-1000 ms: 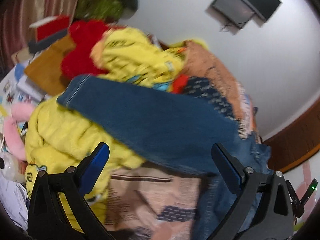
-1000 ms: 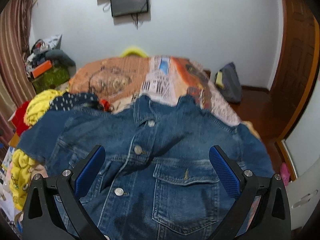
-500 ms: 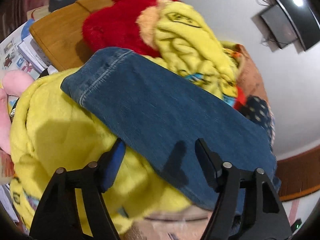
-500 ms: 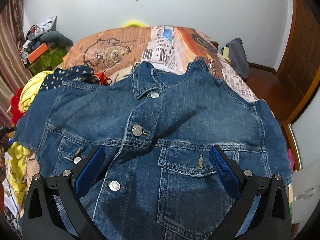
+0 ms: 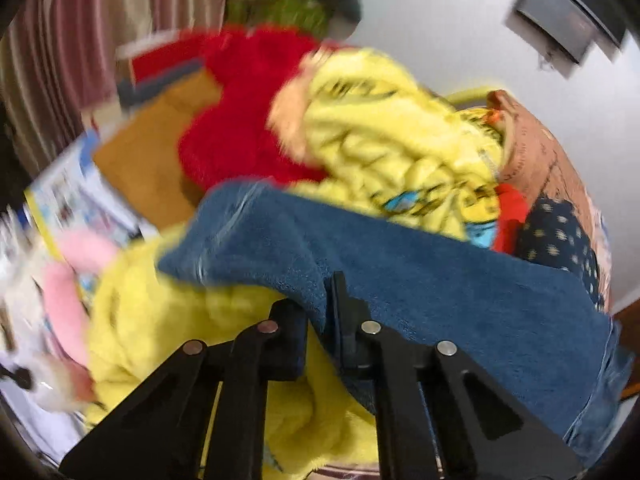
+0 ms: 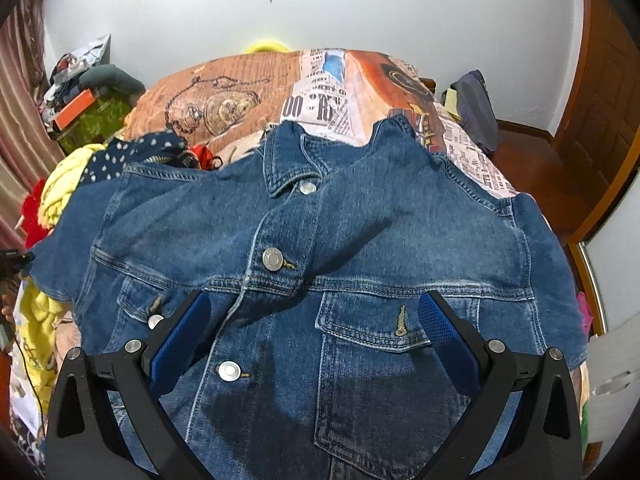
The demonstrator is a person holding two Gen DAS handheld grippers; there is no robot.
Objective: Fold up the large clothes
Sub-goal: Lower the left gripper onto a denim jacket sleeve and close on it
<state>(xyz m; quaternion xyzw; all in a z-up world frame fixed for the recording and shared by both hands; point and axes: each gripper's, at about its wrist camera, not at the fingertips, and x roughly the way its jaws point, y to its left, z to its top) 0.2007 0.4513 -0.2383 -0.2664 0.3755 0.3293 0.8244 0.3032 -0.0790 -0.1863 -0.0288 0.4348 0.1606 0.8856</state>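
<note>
At the bed's left edge the left gripper (image 5: 320,308) has just closed its jaws, and they now pinch a fold of the denim jacket's sleeve (image 5: 420,280) between the pads, the cuff end hanging out to the left over a yellow fleece garment (image 5: 168,320). That view is blurred; behind the sleeve lie a red fuzzy garment (image 5: 244,120), a yellow printed garment (image 5: 400,148) and a navy dotted cloth (image 5: 556,236), all heaped along the left side of the bed, with a pink soft toy (image 5: 68,292) lower left. In the right wrist view the denim jacket (image 6: 320,248) lies face up and buttoned across the bed (image 6: 240,96), collar toward the far end and the wall, its left sleeve stretched out to the left edge over the heap, its right shoulder near the right edge of the newspaper-print bedspread. The right gripper (image 6: 314,326) hovers over the jacket's chest, jaws spread wide with nothing between the blue pads, one above each breast pocket. A dark bag (image 6: 476,108) sits on the floor beyond the bed's right edge
</note>
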